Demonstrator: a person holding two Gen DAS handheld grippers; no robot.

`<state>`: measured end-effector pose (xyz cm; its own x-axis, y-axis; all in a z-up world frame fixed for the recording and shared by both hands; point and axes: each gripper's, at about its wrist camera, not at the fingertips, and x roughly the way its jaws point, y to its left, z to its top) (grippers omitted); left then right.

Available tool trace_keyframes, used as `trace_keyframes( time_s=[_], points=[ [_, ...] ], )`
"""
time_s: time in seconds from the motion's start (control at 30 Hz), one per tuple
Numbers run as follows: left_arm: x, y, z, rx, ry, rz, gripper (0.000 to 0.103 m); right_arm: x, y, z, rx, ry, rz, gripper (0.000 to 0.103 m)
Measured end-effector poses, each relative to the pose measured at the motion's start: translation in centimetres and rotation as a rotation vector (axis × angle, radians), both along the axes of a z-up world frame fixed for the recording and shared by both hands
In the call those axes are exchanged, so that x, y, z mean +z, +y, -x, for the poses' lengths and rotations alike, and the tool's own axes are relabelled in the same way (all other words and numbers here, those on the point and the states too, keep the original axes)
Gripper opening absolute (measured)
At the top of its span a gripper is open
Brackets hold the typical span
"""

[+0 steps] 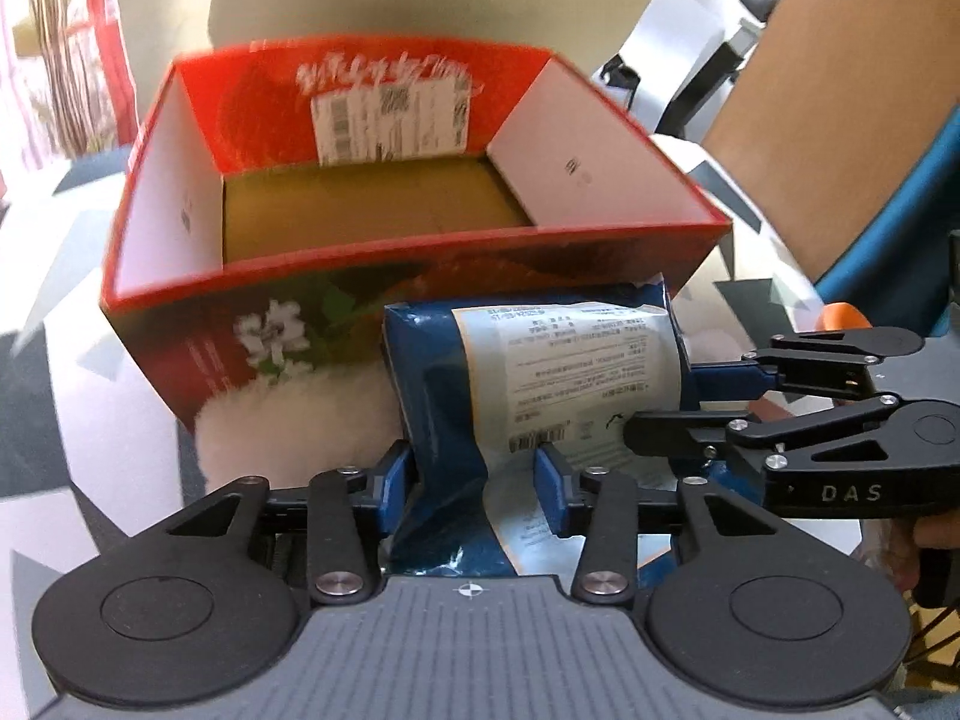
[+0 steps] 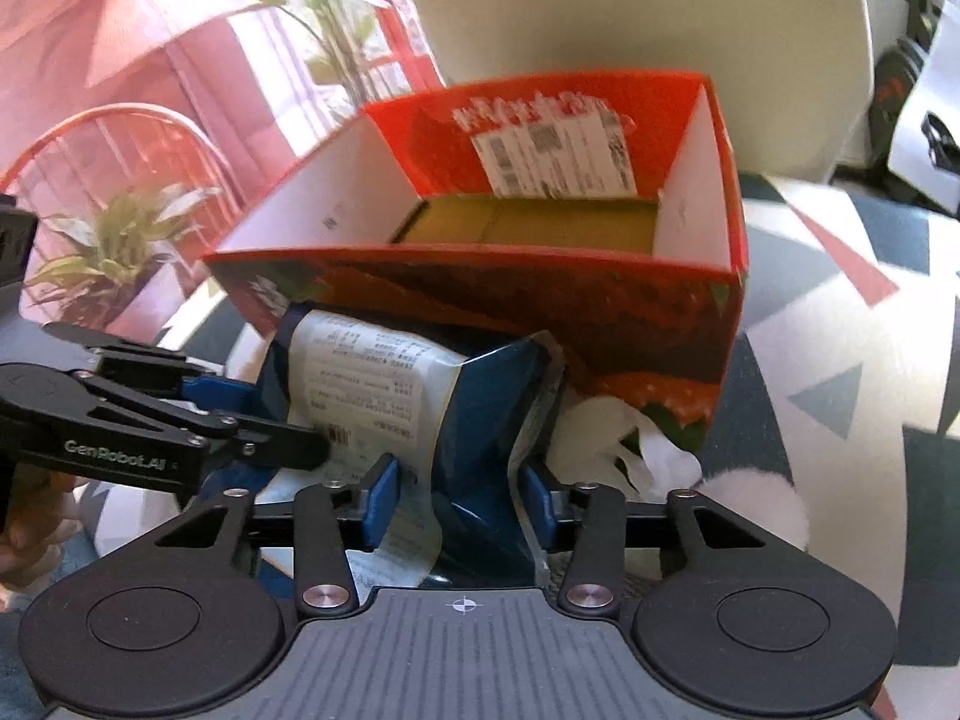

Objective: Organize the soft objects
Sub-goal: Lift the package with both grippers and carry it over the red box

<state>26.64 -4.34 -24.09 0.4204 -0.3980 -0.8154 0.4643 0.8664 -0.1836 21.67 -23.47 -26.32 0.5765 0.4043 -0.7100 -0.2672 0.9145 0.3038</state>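
Now | red box (image 1: pixel 420 276): empty | both grippers, left gripper (image 1: pixel 477 480) and right gripper (image 2: pixel 459 501), loosely straddling blue pouch (image 1: pixel 528 372)

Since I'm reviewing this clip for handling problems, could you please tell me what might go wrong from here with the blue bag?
1. The blue bag sits below the red box's near rim; pushed forward, it could hit the wall and shove the box.
2. The left gripper and right gripper stand loosely around crumpled film, so the bag may slip out.
3. Both grippers crowd the same bag and could collide.

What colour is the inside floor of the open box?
Plain brown cardboard floor, clearest in the left wrist view.
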Motion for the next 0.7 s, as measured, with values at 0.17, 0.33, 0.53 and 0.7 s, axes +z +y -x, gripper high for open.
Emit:
trace_keyframes(
  time_s=[0.17,0.33,0.53,0.7],
  points=[
    [3.2,1.4,0.7,-0.001,-0.044,0.07,0.046,3.5,0.7,2.0,0.066,-0.104,0.041,0.039],
    [6.3,2.1,0.6,-0.001,-0.07,0.14,0.046,7.0,0.2,1.5,0.096,-0.166,0.063,0.034],
    [8.9,2.0,0.0,0.052,-0.127,0.142,0.046,9.9,0.9,0.1,0.121,-0.245,0.099,0.033],
    [9.8,1.7,-0.9,0.065,-0.163,0.122,0.046,11.2,1.3,-1.0,0.125,-0.287,0.111,0.033]
  ],
)
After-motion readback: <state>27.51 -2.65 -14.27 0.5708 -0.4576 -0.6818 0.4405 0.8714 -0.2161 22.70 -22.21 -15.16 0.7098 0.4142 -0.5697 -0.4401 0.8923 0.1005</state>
